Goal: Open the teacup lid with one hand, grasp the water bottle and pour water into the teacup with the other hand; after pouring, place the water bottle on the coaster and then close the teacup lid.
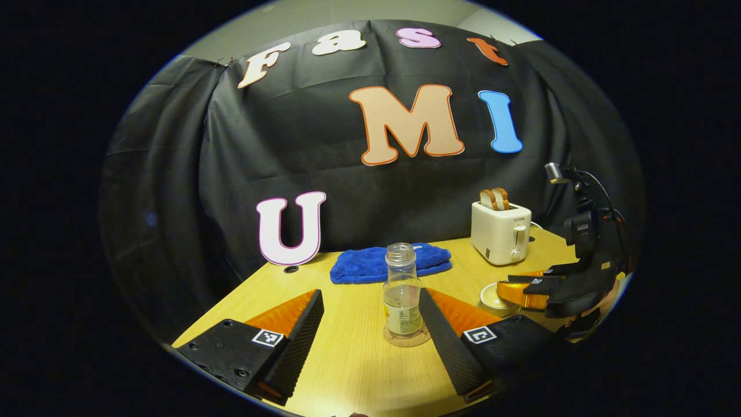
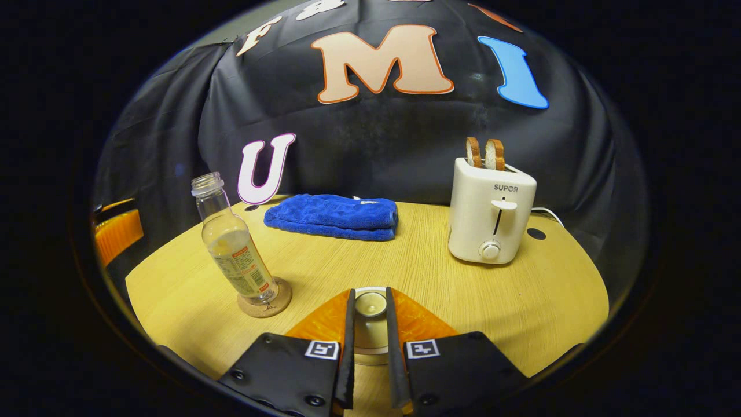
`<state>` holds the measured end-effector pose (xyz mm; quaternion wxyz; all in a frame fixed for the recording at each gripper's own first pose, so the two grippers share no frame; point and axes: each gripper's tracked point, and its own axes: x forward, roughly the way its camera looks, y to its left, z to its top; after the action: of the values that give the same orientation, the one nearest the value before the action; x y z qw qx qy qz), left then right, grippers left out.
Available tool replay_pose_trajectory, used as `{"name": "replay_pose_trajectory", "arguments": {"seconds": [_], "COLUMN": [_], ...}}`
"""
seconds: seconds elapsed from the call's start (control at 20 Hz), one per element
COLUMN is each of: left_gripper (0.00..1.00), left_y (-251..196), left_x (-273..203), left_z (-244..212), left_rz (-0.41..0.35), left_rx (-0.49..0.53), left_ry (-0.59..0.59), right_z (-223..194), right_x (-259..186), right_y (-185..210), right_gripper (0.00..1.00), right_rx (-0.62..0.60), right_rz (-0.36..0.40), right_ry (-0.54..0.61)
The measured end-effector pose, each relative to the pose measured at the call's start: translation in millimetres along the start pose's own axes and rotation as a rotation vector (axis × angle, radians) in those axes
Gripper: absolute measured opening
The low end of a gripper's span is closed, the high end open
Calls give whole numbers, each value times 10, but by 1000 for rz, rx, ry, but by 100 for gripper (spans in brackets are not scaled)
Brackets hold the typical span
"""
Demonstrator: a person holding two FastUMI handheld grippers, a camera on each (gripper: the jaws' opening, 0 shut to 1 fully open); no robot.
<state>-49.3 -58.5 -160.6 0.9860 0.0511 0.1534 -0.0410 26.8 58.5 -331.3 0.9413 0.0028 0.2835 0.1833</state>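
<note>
The clear, capless water bottle (image 1: 402, 289), part full, stands on the round coaster (image 1: 407, 338) at lower centre, between the wide-spread left gripper (image 1: 370, 324). The right gripper (image 2: 369, 330) pinches the teacup lid (image 2: 370, 303) knob.

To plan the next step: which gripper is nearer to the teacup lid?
Right. The right gripper has its fingers on both sides of the teacup lid; the left gripper is open around the water bottle.

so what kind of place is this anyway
Likely a staged demo booth set up as a kitchen table: a wooden table before a black cloth wall, with a toaster holding bread and a folded blue towel.
</note>
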Motion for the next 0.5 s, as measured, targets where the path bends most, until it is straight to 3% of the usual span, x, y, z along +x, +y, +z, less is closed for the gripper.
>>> {"name": "replay_pose_trajectory", "arguments": {"seconds": [0.15,0.4,0.5], "left_gripper": [96,96,96], "left_y": [24,118,150], "left_x": [16,4,2], "left_z": [163,419,513], "left_rz": [-22,-63,-79], "left_rx": [-3,-1,-5], "left_ry": [-14,-51,-69], "right_z": [-7,375,594], "right_x": [-61,-405,-616], "right_y": [-11,91,132], "right_gripper": [34,82,88], "right_rx": [15,15,13], "right_rz": [-21,-44,-64], "right_ry": [14,-77,-120]}}
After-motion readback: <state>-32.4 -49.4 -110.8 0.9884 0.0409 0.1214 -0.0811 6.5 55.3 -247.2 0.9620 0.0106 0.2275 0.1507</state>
